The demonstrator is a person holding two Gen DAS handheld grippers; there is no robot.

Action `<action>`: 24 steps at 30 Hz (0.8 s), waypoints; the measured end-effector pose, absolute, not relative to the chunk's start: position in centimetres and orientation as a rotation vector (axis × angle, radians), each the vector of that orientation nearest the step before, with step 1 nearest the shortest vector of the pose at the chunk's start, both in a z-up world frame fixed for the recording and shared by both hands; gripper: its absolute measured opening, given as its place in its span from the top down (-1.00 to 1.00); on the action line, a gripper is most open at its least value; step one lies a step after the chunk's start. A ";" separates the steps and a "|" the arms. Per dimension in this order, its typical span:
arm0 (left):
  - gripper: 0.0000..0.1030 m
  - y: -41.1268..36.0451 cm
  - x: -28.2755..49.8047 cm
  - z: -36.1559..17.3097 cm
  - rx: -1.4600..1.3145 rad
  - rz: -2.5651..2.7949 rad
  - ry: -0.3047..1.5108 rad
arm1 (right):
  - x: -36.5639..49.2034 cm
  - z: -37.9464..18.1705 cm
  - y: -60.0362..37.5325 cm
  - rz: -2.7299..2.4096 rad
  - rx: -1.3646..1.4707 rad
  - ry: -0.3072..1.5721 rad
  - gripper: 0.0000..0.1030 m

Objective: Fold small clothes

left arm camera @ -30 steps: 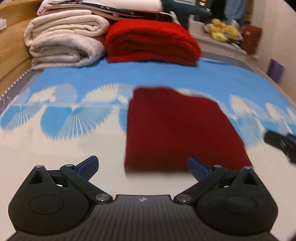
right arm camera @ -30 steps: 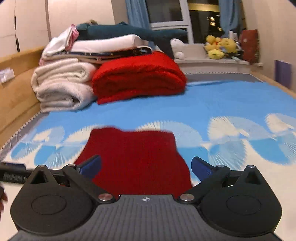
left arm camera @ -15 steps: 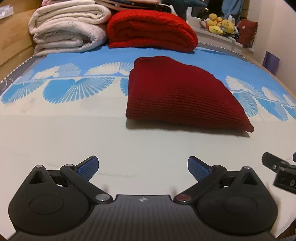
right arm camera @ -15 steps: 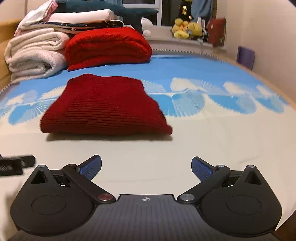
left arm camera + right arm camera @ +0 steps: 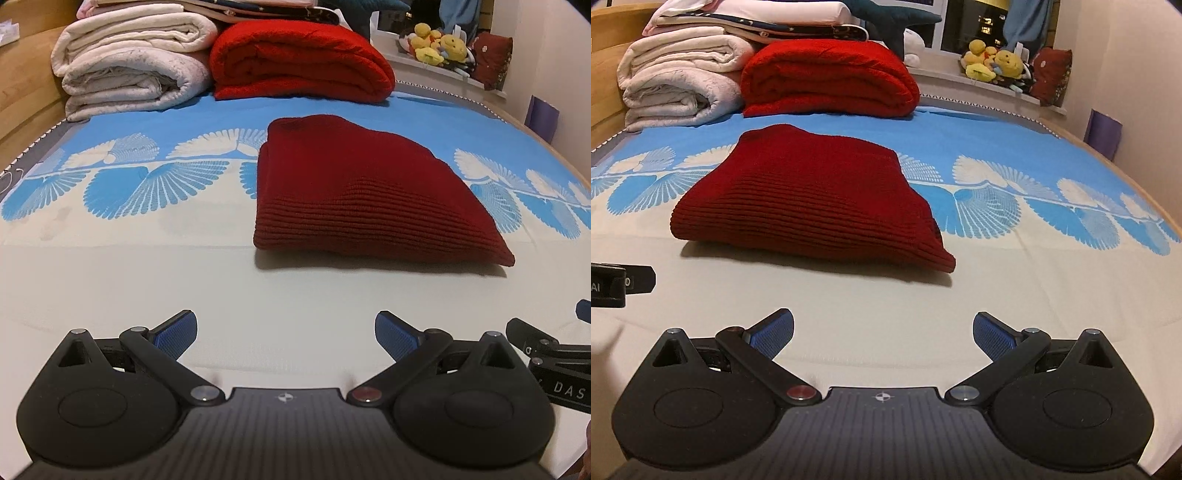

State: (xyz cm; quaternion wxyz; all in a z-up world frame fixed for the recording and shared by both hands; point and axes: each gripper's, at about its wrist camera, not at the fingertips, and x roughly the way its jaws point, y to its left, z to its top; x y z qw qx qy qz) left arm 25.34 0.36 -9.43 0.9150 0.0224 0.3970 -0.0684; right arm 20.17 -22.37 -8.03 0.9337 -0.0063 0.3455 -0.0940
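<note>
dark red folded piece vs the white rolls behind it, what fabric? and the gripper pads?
Dark red garment: looks knitted, matte, with visible horizontal ribs. White blankets: probably plush fleece, soft fuzzy nap. Left gripper pads: blue, cross-hatched texture, likely rubber.

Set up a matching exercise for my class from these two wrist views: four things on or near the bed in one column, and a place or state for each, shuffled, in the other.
Things
1. dark red knit garment
2. bright red blanket
3. yellow plush toys
4. left gripper

Places or states
A. on the ledge under the window
B. open, holding nothing
C. folded, lying alone in the middle of the bed
D. folded thick at the far end of the bed, beside the white blankets

Pairs: 1-C, 2-D, 3-A, 4-B
</note>
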 end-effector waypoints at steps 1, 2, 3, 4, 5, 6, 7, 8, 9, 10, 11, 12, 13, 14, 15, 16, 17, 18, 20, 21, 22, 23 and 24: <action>-0.99 0.3 25.3 -9.5 0.048 -0.143 0.818 | 20.1 -8.0 -22.4 -0.192 -0.013 0.707 -0.99; -0.99 0.2 25.3 -9.5 0.054 -0.145 0.816 | 20.1 -8.0 -22.4 -0.193 -0.010 0.708 -0.99; -0.99 0.1 25.2 -9.6 0.061 -0.146 0.814 | 20.1 -8.0 -22.4 -0.192 -0.005 0.710 -0.99; -0.99 -0.1 25.2 -9.7 0.068 -0.145 0.811 | 20.1 -8.0 -22.5 -0.191 0.000 0.711 -0.99; -0.99 -0.2 25.1 -9.8 0.072 -0.147 0.811 | 20.1 -8.0 -22.6 -0.190 0.006 0.713 -0.99; -0.99 -0.3 25.1 -9.8 0.073 -0.150 0.811 | 20.1 -8.0 -22.7 -0.190 0.009 0.714 -0.99; -0.99 -0.4 25.1 -9.9 0.074 -0.153 0.813 | 20.0 -8.0 -22.7 -0.191 0.011 0.714 -0.99; -0.99 -0.5 25.0 -9.9 0.073 -0.156 0.814 | 20.0 -8.0 -22.7 -0.189 0.011 0.714 -0.99; -0.99 -0.6 25.0 -9.9 0.073 -0.159 0.813 | 20.0 -8.0 -22.7 -0.187 0.011 0.715 -0.99; -0.99 -0.6 25.0 -10.0 0.074 -0.161 0.814 | 20.0 -8.0 -22.8 -0.187 0.009 0.715 -0.99; -0.99 -0.7 25.0 -10.0 0.076 -0.163 0.815 | 20.0 -8.0 -22.8 -0.187 0.007 0.717 -0.99; -0.99 -0.8 25.0 -10.0 0.076 -0.162 0.815 | 20.0 -8.1 -22.8 -0.187 0.005 0.719 -0.99; -0.99 -0.9 25.0 -10.0 0.077 -0.162 0.816 | 20.0 -8.1 -22.7 -0.187 0.005 0.721 -0.99; -0.99 -0.9 25.1 -10.0 0.077 -0.163 0.817 | 20.0 -8.1 -22.8 -0.186 0.006 0.723 -0.99; -0.99 -0.9 25.1 -10.0 0.076 -0.162 0.817 | 20.0 -8.1 -22.8 -0.185 0.007 0.725 -0.99; -0.99 -0.9 25.1 -10.0 0.075 -0.163 0.817 | 20.0 -8.1 -22.7 -0.185 0.007 0.726 -0.99; -0.99 -0.9 25.1 -10.0 0.074 -0.163 0.817 | 20.1 -8.2 -22.7 -0.185 0.006 0.727 -0.99; -0.99 -0.9 25.0 -10.0 0.074 -0.163 0.817 | 20.1 -8.2 -22.7 -0.184 0.005 0.727 -0.99; -0.99 -0.9 25.0 -10.0 0.074 -0.164 0.817 | 20.1 -8.2 -22.6 -0.182 0.002 0.729 -0.99; -0.99 -0.9 25.0 -10.0 0.074 -0.164 0.817 | 20.1 -8.2 -22.5 -0.180 0.000 0.730 -0.99; -0.99 -0.9 25.0 -10.0 0.074 -0.162 0.817 | 20.0 -8.2 -22.5 -0.179 -0.002 0.731 -0.99; -0.99 -1.0 25.0 -10.0 0.075 -0.163 0.816 | 20.0 -8.3 -22.4 -0.178 -0.003 0.732 -0.99; -0.99 -1.0 25.0 -10.0 0.075 -0.163 0.817 | 20.0 -8.3 -22.4 -0.178 -0.005 0.733 -0.99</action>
